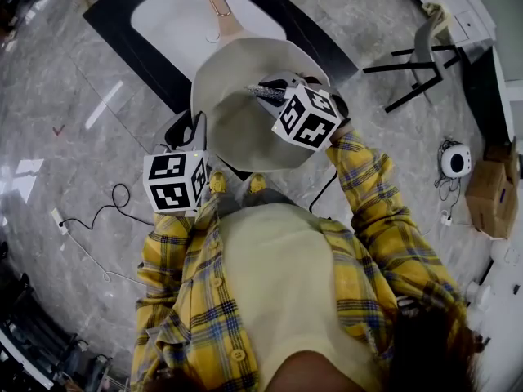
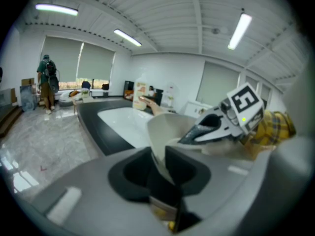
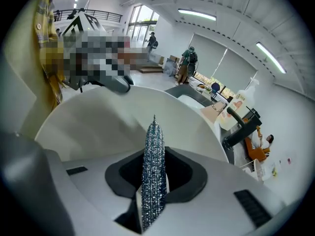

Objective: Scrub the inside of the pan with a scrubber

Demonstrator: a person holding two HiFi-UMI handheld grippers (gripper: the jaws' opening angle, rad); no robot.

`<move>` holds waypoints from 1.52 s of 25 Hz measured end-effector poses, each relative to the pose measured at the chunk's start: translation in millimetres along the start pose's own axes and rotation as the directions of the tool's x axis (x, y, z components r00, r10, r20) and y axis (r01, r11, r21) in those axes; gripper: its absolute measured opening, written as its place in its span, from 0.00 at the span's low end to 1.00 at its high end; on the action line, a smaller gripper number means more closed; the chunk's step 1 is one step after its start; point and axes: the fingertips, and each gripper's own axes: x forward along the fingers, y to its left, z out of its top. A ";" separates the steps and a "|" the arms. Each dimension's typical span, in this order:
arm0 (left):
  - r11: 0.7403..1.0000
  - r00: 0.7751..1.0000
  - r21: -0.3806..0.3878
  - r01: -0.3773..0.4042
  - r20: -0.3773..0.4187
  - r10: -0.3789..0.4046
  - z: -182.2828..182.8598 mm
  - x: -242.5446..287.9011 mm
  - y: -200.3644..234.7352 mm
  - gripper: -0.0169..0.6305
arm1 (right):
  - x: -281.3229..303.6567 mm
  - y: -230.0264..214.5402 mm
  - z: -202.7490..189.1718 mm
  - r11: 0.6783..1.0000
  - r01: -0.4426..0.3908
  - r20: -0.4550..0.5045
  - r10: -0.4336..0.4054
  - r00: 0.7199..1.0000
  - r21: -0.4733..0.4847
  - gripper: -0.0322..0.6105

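Silvery scrubber [image 3: 153, 146] tight between right tongs [image 3: 154, 183], cream pan [image 1: 233, 133] rim tight between left tongs [image 2: 160, 170].

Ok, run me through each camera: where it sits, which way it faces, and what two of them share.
Head view: on the person's head, looking steeply down at the pan, left tongs, right tongs and plaid sleeves.
Left gripper view: on the left tongs, facing along them to the pan rim they clamp; right tongs and a sleeve beyond.
Right gripper view: on the right tongs, facing into the pan past the pinched scrubber.
Shared: all three show the pan.
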 end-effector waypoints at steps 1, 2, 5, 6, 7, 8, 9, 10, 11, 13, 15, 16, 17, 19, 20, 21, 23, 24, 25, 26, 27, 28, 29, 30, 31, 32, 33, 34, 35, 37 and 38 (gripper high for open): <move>1.000 1.000 0.000 0.000 -0.001 0.000 0.0 0.1 0.1 0.15 | 1.4 -2.6 -1.7 1.000 0.016 -0.003 -0.016 1.000 0.000 0.18; 1.000 1.000 0.000 0.000 -0.001 0.000 -0.1 0.2 0.2 0.15 | 2.7 -5.2 -3.4 1.000 0.031 -0.006 -0.031 0.999 0.000 0.18; 1.000 1.000 0.001 -0.001 -0.003 0.001 -0.1 0.6 1.0 0.15 | 6.6 -14.9 -9.1 0.996 0.090 -0.024 -0.090 0.996 -0.006 0.18; 1.000 1.000 0.001 -0.001 -0.003 0.001 0.0 0.7 1.4 0.15 | 8.2 -18.5 -11.6 0.994 0.113 -0.037 -0.113 0.993 -0.014 0.18; 1.000 1.000 0.001 -0.002 -0.003 0.002 0.1 0.6 1.7 0.15 | 9.8 -21.7 -14.3 0.991 0.133 -0.051 -0.133 0.990 -0.021 0.18; 1.000 1.000 0.001 -0.003 -0.003 0.003 0.2 0.5 1.8 0.15 | 11.2 -24.4 -16.6 0.989 0.148 -0.063 -0.150 0.987 -0.025 0.18; 1.000 1.000 0.001 -0.004 -0.003 0.004 0.3 0.6 1.6 0.15 | 12.4 -26.4 -18.3 0.987 0.160 -0.070 -0.161 0.984 -0.024 0.18; 1.000 1.000 0.002 -0.005 -0.003 0.005 0.3 0.6 1.3 0.15 | 13.3 -27.9 -19.3 0.985 0.169 -0.074 -0.170 0.983 -0.021 0.18; 1.000 1.000 0.002 -0.005 -0.004 0.005 0.4 0.8 1.0 0.15 | 14.1 -29.1 -20.0 0.984 0.176 -0.077 -0.177 0.981 -0.018 0.18; 1.000 1.000 0.004 -0.007 -0.004 0.007 0.3 0.8 0.6 0.15 | 16.0 -29.7 -21.6 0.982 0.187 -0.089 -0.188 0.978 -0.022 0.18; 1.000 1.000 0.006 -0.009 -0.003 0.009 0.2 0.5 0.5 0.15 | 18.5 -26.7 -23.5 0.982 0.185 -0.114 -0.187 0.976 -0.036 0.18; 1.000 1.000 0.007 -0.009 -0.003 0.009 0.2 0.3 0.5 0.15 | 19.8 -23.9 -24.6 0.983 0.177 -0.129 -0.181 0.975 -0.041 0.18; 1.000 1.000 0.007 -0.009 -0.003 0.009 0.1 0.2 0.6 0.15 | 21.3 -20.8 -25.7 0.985 0.166 -0.143 -0.171 0.975 -0.044 0.18; 1.000 1.000 0.005 -0.009 -0.002 0.009 0.1 0.4 0.9 0.15 | 23.6 -15.0 -27.2 0.988 0.146 -0.163 -0.151 0.975 -0.045 0.18; 1.000 1.000 0.004 -0.009 -0.002 0.009 0.1 0.6 1.0 0.15 | 24.1 -12.9 -27.8 0.989 0.140 -0.168 -0.145 0.975 -0.043 0.18; 1.000 1.000 0.003 -0.009 -0.001 0.009 0.2 0.8 1.1 0.15 | 24.1 -11.3 -28.2 0.990 0.135 -0.172 -0.139 0.975 -0.038 0.18; 1.000 1.000 0.001 -0.008 0.001 0.008 0.2 1.0 1.3 0.15 | 22.8 -8.5 -28.7 0.992 0.126 -0.175 -0.127 0.976 -0.015 0.18; 1.000 1.000 0.001 -0.008 0.002 0.008 0.1 0.9 1.3 0.15 | 21.7 -7.0 -28.9 0.993 0.122 -0.174 -0.119 0.977 0.002 0.18; 1.000 1.000 0.001 -0.007 0.002 0.007 -0.1 0.7 1.2 0.15 | 20.5 -5.3 -29.0 0.993 0.116 -0.172 -0.111 0.979 0.021 0.18; 1.000 1.000 0.000 -0.007 0.003 0.007 -0.3 0.6 1.0 0.15 | 19.2 -3.5 -29.2 0.993 0.110 -0.170 -0.102 0.980 0.037 0.18; 1.000 1.000 0.000 -0.007 0.003 0.007 -0.3 0.5 0.8 0.15 | 17.9 -1.6 -29.2 0.994 0.102 -0.167 -0.092 0.982 0.050 0.18; 1.000 1.000 0.000 -0.007 0.004 0.007 -0.3 0.4 0.5 0.15 | 16.6 0.3 -29.0 0.994 0.093 -0.165 -0.082 0.983 0.060 0.18; 1.000 1.000 -0.001 -0.007 0.004 0.007 -0.1 0.3 0.4 0.15 | 15.3 2.2 -28.5 0.994 0.084 -0.163 -0.072 0.984 0.068 0.18; 1.000 1.000 -0.001 -0.007 0.004 0.007 0.1 0.2 0.3 0.15 | 14.2 4.3 -27.9 0.994 0.073 -0.161 -0.060 0.985 0.076 0.18; 1.000 1.000 -0.001 -0.007 0.003 0.007 0.4 0.1 0.2 0.15 | 13.2 6.6 -27.1 0.995 0.060 -0.159 -0.046 0.986 0.083 0.18; 1.000 1.000 0.000 -0.007 0.002 0.007 0.7 0.1 0.2 0.15 | 12.3 9.1 -26.3 0.995 0.046 -0.158 -0.032 0.987 0.090 0.18; 1.000 1.000 0.000 -0.006 0.001 0.006 0.9 0.1 0.0 0.15 | 11.4 11.8 -25.8 0.995 0.032 -0.157 -0.017 0.987 0.095 0.18; 1.000 1.000 0.000 -0.006 0.001 0.006 0.9 0.2 -0.2 0.15 | 10.6 14.4 -25.6 0.995 0.018 -0.156 -0.003 0.988 0.100 0.18; 1.000 1.000 0.000 -0.006 0.001 0.006 0.7 0.4 -0.5 0.15 | 9.8 16.9 -25.5 0.994 0.006 -0.156 0.011 0.988 0.105 0.18; 1.000 1.000 -0.001 -0.005 0.001 0.005 0.2 0.9 -0.7 0.15 | 8.6 21.5 -25.4 0.993 -0.020 -0.152 0.038 0.988 0.116 0.18; 1.000 1.000 -0.001 -0.005 0.002 0.005 0.0 1.0 -0.5 0.15 | 8.1 23.7 -24.9 0.992 -0.034 -0.149 0.052 0.987 0.122 0.18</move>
